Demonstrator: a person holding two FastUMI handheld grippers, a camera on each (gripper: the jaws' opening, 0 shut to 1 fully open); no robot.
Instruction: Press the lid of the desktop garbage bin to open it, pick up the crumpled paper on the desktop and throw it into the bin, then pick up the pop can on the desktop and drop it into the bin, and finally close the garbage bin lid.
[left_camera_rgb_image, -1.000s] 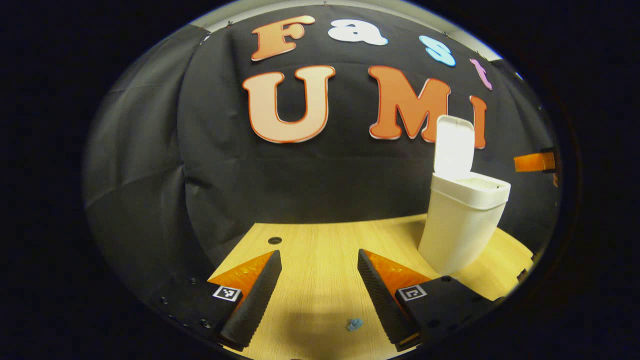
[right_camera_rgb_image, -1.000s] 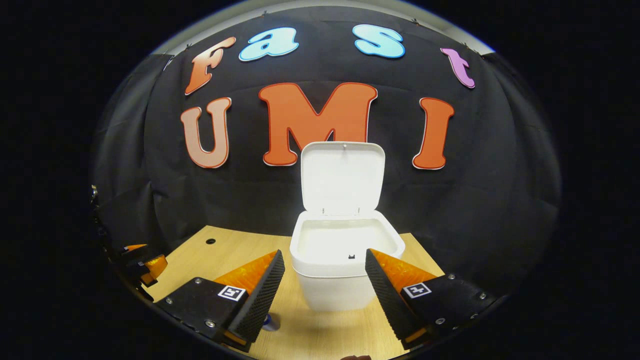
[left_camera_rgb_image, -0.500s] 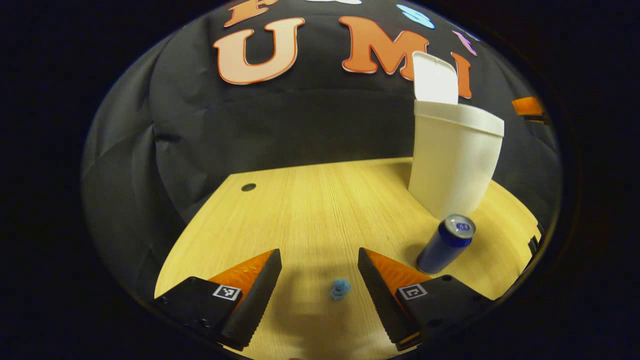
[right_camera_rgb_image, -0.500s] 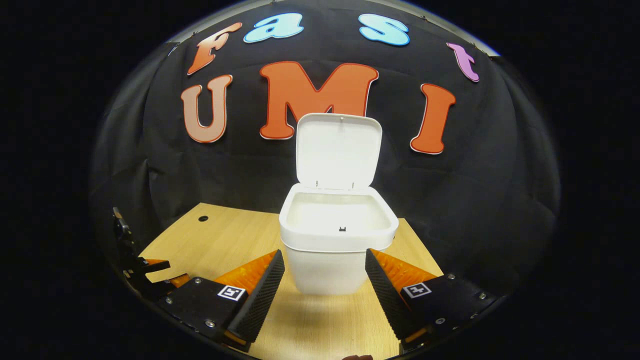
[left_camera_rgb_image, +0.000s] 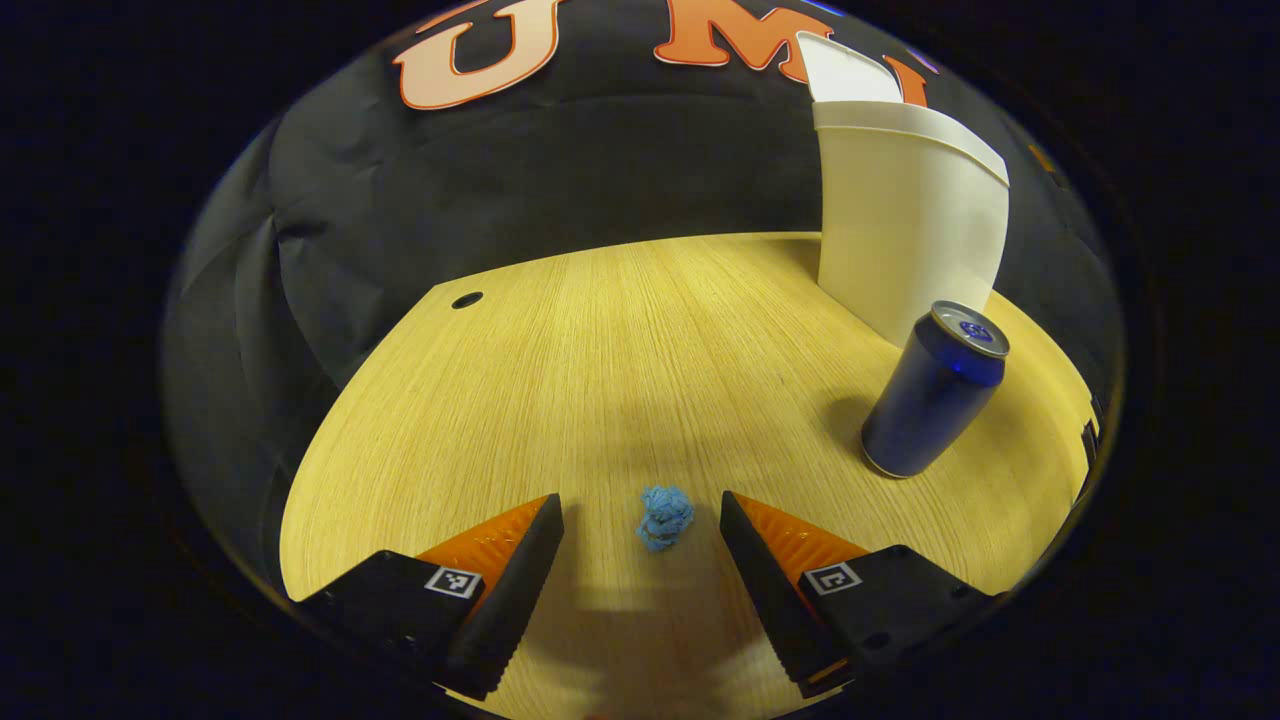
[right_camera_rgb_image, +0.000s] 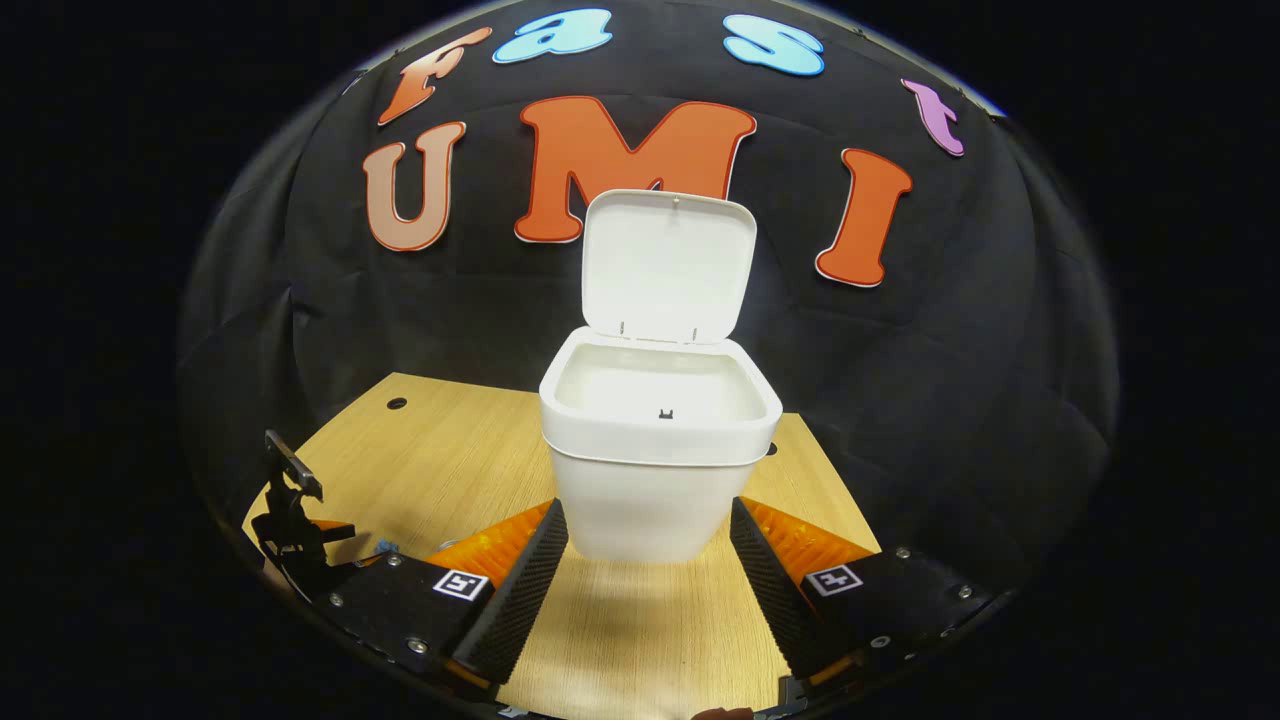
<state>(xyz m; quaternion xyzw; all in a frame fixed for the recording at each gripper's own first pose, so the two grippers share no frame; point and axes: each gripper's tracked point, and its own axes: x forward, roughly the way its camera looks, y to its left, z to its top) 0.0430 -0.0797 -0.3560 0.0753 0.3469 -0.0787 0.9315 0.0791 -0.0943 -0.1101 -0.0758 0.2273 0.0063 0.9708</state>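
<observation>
The paper ball (left_camera_rgb_image: 665, 517) lies between the spread fingers of the left gripper (left_camera_rgb_image: 640, 520), untouched. The can (left_camera_rgb_image: 934, 389) stands upright at 2 o'clock. The right gripper (right_camera_rgb_image: 648, 520) is released before the bin (right_camera_rgb_image: 655, 450), lid (right_camera_rgb_image: 668, 266) up.

Layout on the tabletop (left_camera_rgb_image: 620, 340)

In the left gripper view, the crumpled paper (left_camera_rgb_image: 665, 517) lies on the tabletop between the spread fingers of the left tool (left_camera_rgb_image: 640, 530), touching neither. The pop can (left_camera_rgb_image: 933, 390) stands to its right, farther off, just before the bin (left_camera_rgb_image: 905, 215). In the right gripper view, the bin stands beyond the open right tool (right_camera_rgb_image: 648, 535), its lid (right_camera_rgb_image: 667, 265) upright behind the opening.
</observation>
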